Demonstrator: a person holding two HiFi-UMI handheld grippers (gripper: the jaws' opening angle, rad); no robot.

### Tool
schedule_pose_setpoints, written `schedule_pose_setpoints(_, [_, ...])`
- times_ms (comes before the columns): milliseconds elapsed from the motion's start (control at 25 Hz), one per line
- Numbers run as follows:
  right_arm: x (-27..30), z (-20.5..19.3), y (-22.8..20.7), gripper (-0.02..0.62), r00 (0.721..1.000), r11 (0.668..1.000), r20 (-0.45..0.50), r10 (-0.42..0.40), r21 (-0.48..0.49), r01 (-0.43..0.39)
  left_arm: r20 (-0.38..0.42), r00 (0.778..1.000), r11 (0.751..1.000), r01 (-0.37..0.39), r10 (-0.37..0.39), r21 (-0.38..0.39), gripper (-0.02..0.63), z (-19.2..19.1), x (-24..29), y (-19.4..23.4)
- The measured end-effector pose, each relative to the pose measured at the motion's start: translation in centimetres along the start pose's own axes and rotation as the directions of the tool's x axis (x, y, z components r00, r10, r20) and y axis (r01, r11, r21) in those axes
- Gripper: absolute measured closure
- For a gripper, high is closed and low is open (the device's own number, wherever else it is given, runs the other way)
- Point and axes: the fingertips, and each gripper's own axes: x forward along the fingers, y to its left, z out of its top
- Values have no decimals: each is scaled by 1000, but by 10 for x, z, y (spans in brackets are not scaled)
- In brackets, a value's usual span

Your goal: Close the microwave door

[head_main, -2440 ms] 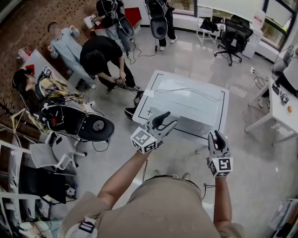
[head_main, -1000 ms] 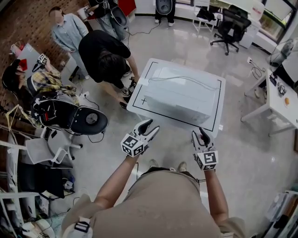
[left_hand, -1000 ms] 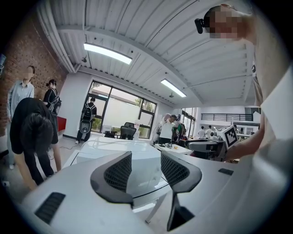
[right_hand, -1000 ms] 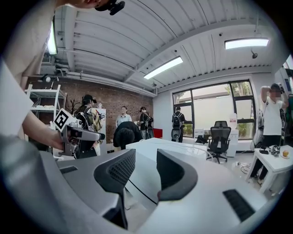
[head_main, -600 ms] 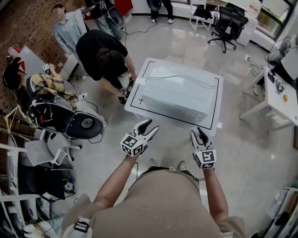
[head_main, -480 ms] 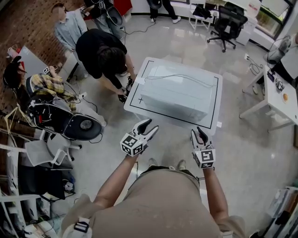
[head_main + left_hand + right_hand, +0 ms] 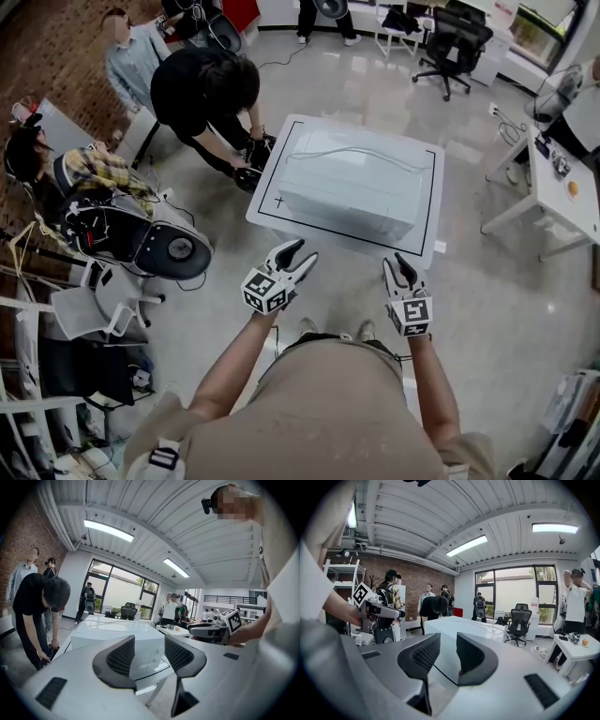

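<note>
White boxy microwave [image 7: 349, 187] sits mid-top on a white square table [image 7: 265, 214] with a black border line. Left gripper [image 7: 293, 253] and right gripper [image 7: 401, 266] hover near the table's front edge, not touching it. Both have jaws spread with nothing between. Person in black top [image 7: 202, 89] bends at the table's left side.

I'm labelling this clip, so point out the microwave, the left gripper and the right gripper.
microwave [image 7: 349, 187], head view, its white top.
left gripper [image 7: 302, 251], head view, between its fingertips.
right gripper [image 7: 404, 264], head view, between its fingertips.
</note>
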Motion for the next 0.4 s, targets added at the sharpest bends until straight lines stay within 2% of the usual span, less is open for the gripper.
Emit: schedule_pose_setpoints(400, [-5, -1, -8, 483, 1000, 1000, -1, -2, 3, 2, -15, 1000, 1000, 13, -13, 6, 410, 0, 7, -9])
